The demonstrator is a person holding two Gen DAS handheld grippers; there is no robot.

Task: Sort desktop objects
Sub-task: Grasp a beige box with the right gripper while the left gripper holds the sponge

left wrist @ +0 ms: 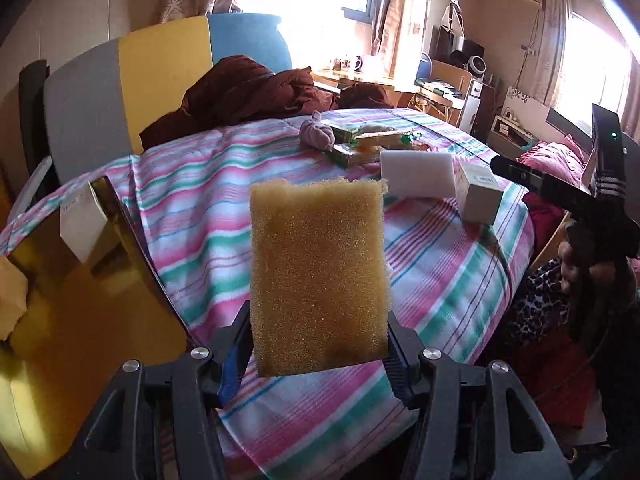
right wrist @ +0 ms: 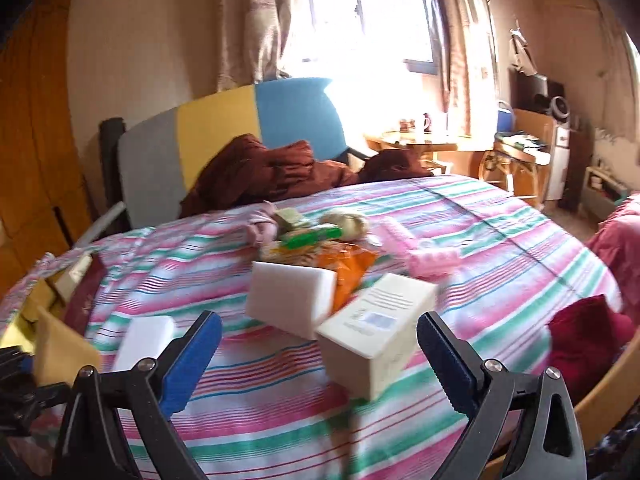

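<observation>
My left gripper (left wrist: 318, 334) is shut on a yellow sponge (left wrist: 318, 276), held upright above the striped tablecloth (left wrist: 208, 216). The same sponge (right wrist: 60, 350) shows at the lower left of the right wrist view. My right gripper (right wrist: 320, 348) stands open and low over the cloth, holding nothing. A cream box (right wrist: 376, 332) lies just ahead of it, between the lines of its two fingers. A white sponge (right wrist: 290, 300) leans behind that box, and a second white sponge (right wrist: 146, 340) lies by the left finger.
A yellow open box (left wrist: 60, 300) at the table's left edge holds a small white carton (left wrist: 82, 220). Snack packets (right wrist: 320, 240), a pink sock (left wrist: 318, 134) and pink hair rollers (right wrist: 416, 256) are heaped farther back. A chair with brown clothing (left wrist: 240, 92) stands behind.
</observation>
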